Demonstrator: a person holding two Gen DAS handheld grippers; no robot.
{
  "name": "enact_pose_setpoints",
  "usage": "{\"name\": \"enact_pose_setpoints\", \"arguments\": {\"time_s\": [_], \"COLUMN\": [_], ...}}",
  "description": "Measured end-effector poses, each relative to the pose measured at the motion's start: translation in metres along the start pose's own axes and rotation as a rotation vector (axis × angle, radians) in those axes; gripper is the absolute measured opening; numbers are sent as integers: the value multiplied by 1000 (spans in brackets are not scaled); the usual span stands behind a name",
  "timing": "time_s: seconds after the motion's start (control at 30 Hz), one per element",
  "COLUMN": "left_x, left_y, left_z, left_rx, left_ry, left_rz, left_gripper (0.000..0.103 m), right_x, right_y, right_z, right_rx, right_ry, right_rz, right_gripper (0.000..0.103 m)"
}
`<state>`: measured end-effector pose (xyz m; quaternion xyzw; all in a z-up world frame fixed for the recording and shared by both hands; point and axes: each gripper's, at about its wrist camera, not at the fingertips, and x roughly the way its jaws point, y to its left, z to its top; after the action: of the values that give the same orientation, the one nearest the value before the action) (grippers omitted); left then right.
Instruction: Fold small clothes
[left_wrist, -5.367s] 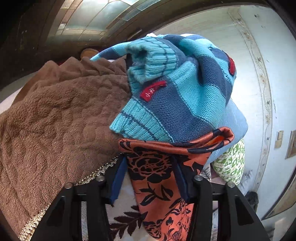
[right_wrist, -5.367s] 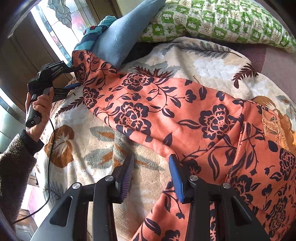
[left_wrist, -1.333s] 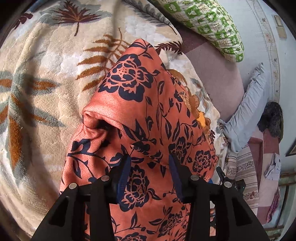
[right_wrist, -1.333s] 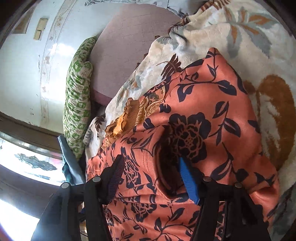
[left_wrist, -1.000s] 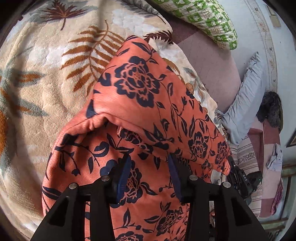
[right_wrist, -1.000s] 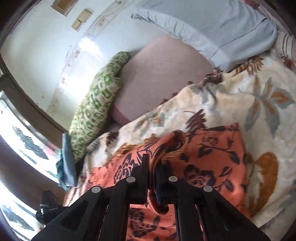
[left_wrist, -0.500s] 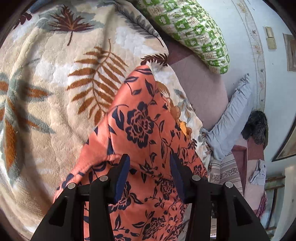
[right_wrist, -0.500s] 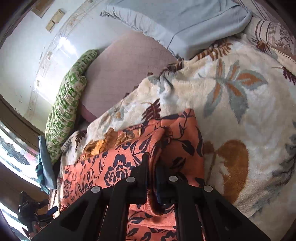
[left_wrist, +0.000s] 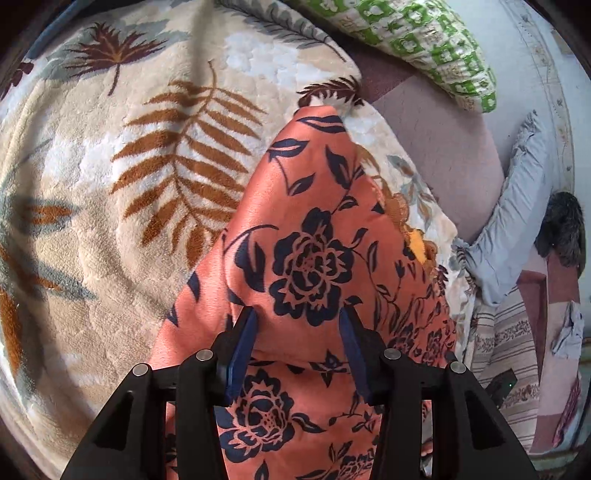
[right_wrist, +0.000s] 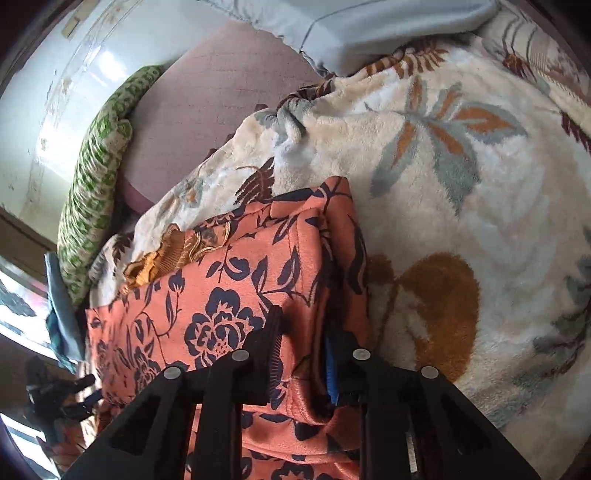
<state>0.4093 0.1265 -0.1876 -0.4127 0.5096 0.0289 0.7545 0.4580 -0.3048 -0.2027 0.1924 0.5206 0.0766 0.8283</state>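
An orange garment with dark navy flowers lies folded over on a cream leaf-patterned blanket. My left gripper is open just above the cloth, its blue pads on either side of a raised fold. In the right wrist view the same garment shows a gold embroidered trim at its far edge. My right gripper is open, its jaws apart around the garment's folded right edge.
A green-and-white checked pillow and a light blue pillow lie beyond the blanket on a mauve mattress. Striped bedding is at the right. The left gripper shows at the lower left of the right wrist view.
My right gripper, shut on the garment's edge half a second ago, has opened and the fold has dropped onto the blanket. My left gripper stays open over the cloth.
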Motion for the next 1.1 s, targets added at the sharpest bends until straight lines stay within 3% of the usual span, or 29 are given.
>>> {"name": "enact_pose_setpoints", "arguments": {"time_s": [0.1,0.17,0.23,0.3,0.37,0.4,0.47,0.53,0.6,0.67,0.87,1.0,1.07,1.1], "left_x": [-4,7,28,42,34,28,12,-10,-32,-55,-107,-102,-103,-108], "left_y": [-18,-25,-23,-20,-21,-20,-15,-11,-2,10,43,63,60,58], "left_z": [-9,-18,-19,-17,-13,-12,-14,-20,-34,-48,-96,-119,-124,-125], "left_rx": [86,152,178,173,162,154,151,192,235,269,320,340,369,379], "left_ry": [-28,-8,30,47,54,64,67,64,70,86,146,167,129,112], "left_rz": [-19,31,115,156,129,114,89,77,84,108,129,232,287,317], "left_gripper": [45,45,45,29,28,28,29,32,51,55,57,56,49,40], "right_x": [-23,-24,-14,5,-3,-11,-32,-55,-78,-98,-132,-127,-125,-127], "right_y": [8,7,8,3,1,1,3,4,3,-2,-30,-39,-38,-35], "right_z": [-2,-5,-9,-14,-15,-15,-19,-27,-43,-63,-135,-179,-192,-194], "right_rx": [-11,-6,-35,-45,-22,-5,3,-4,-6,-14,-9,-23,-62,-90], "right_ry": [-90,-85,-50,23,-3,-14,-35,-43,-38,-22,85,162,142,126], "right_rz": [40,53,-9,-73,-58,-29,-7,20,36,23,4,-27,-59,-77], "right_gripper": [26,25,18,14,15,22,22,24,39,44,47,48,43,30]}}
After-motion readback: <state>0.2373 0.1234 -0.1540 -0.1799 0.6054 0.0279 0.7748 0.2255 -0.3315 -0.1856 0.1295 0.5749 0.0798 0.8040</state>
